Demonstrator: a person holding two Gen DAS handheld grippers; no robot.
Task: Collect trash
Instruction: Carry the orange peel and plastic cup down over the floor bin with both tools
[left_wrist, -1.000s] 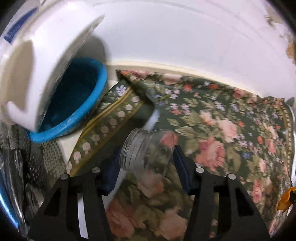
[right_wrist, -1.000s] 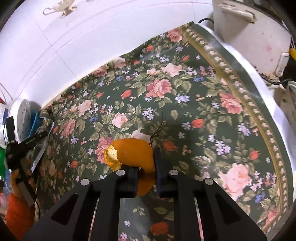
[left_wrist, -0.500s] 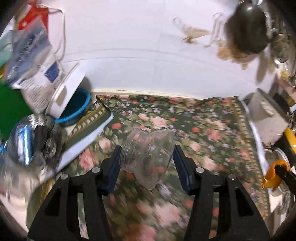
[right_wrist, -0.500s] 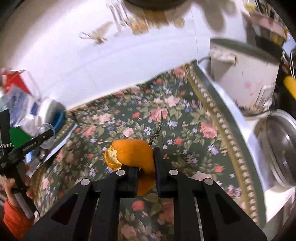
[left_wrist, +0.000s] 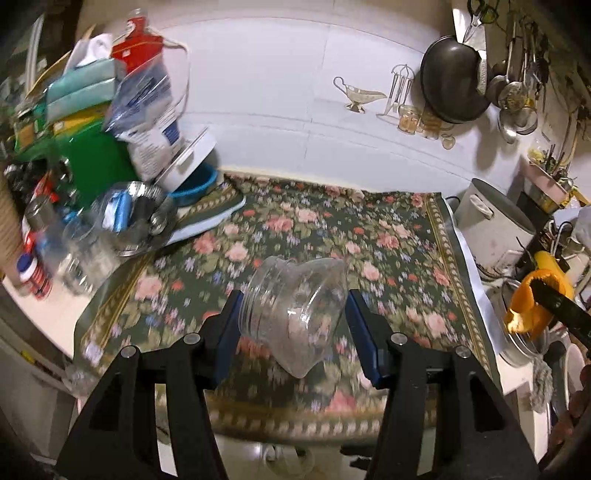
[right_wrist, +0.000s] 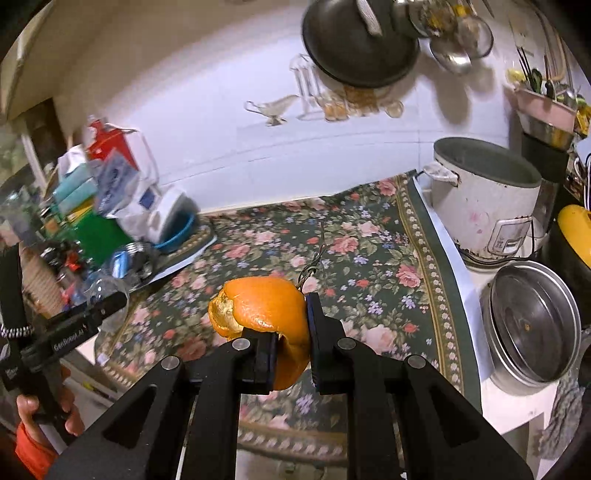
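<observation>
My left gripper is shut on a clear plastic jar, its threaded mouth turned left, held high above the floral tablecloth. My right gripper is shut on an orange peel with a thin stem, also held above the cloth. The peel and the right gripper show at the right edge of the left wrist view. The left gripper and jar show at the left of the right wrist view.
Bags, boxes, a blue bowl and a metal bowl crowd the table's left end. A white rice cooker and a steel pot lid stand on the right. A black pan and utensils hang on the wall.
Both grippers have pulled up and back from the table with the jar and the peel still held. Much more of the kitchen now shows in both views.
</observation>
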